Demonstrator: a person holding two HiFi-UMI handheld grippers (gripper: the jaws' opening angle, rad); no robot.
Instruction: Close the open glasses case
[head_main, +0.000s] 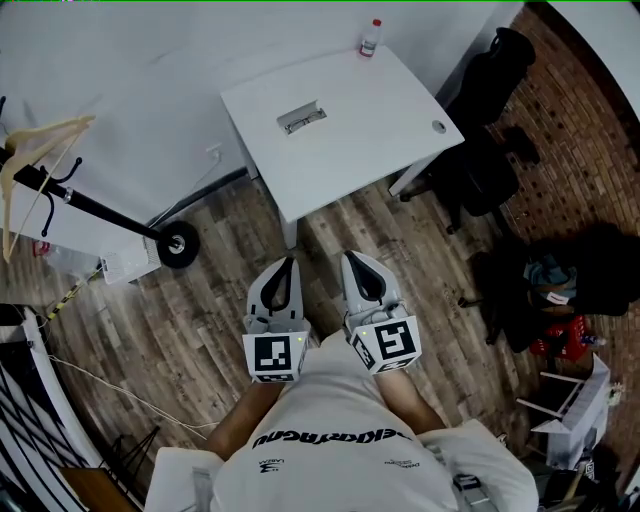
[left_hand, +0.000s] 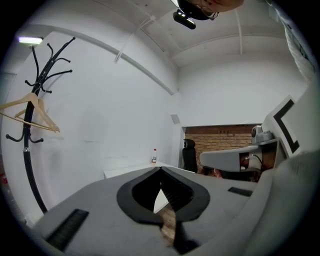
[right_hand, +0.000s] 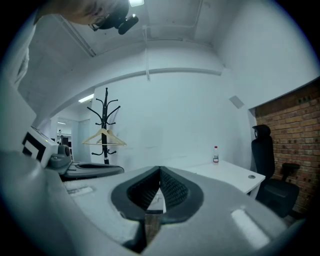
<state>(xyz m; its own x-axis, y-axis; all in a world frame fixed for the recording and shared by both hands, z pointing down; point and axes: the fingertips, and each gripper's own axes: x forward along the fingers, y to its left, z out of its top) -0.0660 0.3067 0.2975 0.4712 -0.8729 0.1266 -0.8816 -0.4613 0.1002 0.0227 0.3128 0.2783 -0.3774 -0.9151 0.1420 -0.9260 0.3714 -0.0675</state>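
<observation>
The open glasses case (head_main: 300, 117), grey with a dark inside, lies near the middle of the white table (head_main: 370, 130) ahead of me. Both grippers hang close to my body over the wood floor, well short of the table. My left gripper (head_main: 288, 265) has its jaws together and holds nothing. My right gripper (head_main: 352, 260) beside it is shut too and empty. In the left gripper view the left gripper (left_hand: 161, 170) hides the case. The right gripper (right_hand: 160, 170) does the same in the right gripper view.
A small bottle (head_main: 371, 38) stands at the table's far edge, and a round cable port (head_main: 438, 127) is at its right corner. Black office chairs (head_main: 490, 100) stand right of the table. A coat stand (head_main: 100, 210) with a wooden hanger (head_main: 40, 150) is at the left. Bags (head_main: 555, 290) lie at the right.
</observation>
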